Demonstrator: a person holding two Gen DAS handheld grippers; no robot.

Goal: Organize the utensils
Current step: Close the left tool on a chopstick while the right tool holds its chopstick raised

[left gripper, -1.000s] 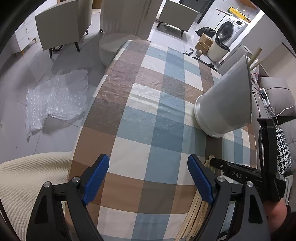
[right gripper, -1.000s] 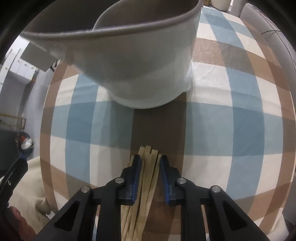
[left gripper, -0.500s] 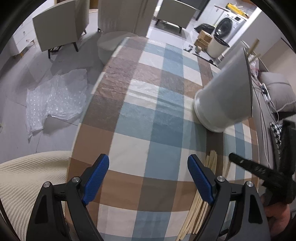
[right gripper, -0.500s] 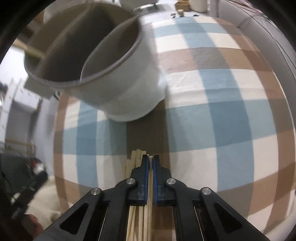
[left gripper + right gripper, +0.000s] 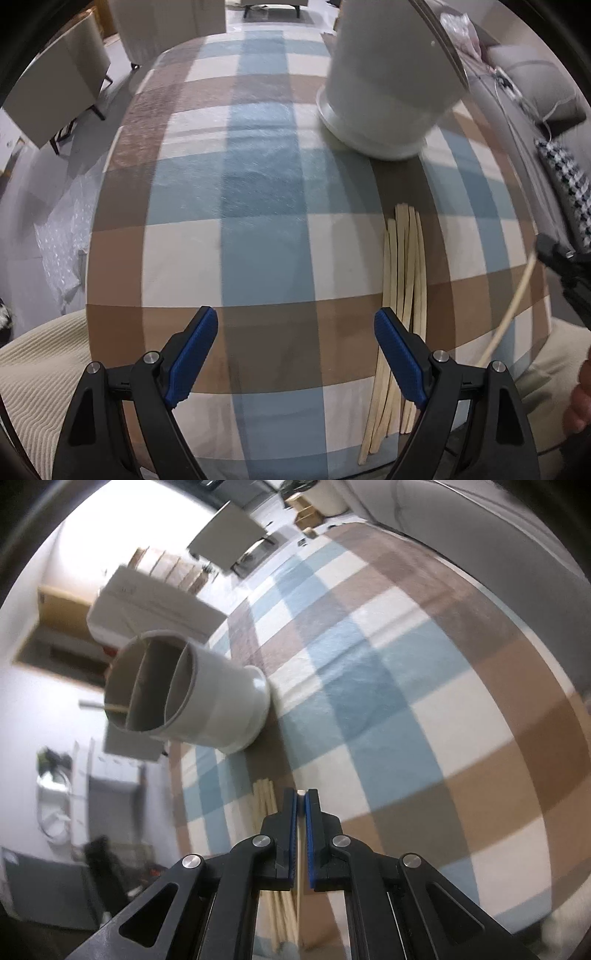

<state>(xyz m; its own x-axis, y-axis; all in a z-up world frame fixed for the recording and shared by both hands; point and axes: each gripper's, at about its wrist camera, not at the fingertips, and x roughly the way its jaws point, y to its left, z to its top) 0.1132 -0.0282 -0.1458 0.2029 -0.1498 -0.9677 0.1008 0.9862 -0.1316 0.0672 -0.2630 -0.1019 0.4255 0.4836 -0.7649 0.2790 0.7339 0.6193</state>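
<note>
Table [image 5: 258, 206]: a checked cloth in blue, brown and cream is spread over it; its near edge lies below both cameras, and nothing on it is disturbed except the pile of sticks.
Holder [image 5: 192, 698]: a pale, divided cylinder is stood upright near the table's far right edge in the left wrist view; one stick is already seen leaning in a far compartment, and the nearer compartments appear empty.
Chopstick pile [image 5: 402, 295]: a loose bundle is laid lengthwise toward the near right edge, apart from the holder's base; compared with a second ago, one stick fewer is counted among the tips.
Right gripper [image 5: 303, 805]: half a second ago its jaws were still pressed down into the pile; now it is raised clear of the cloth and rolled toward the holder, with the jaws drawn almost together and clamped on a single stick.
Held chopstick [image 5: 513, 306]: it is carried off the table's right edge, slanting down from the right gripper.
Left gripper [image 5: 295, 343]: it is held over the near edge with the jaws spread wide and nothing between them.
Task meaning: the pick is judged complete; insertion into a holder compartment is judged the next step.
</note>
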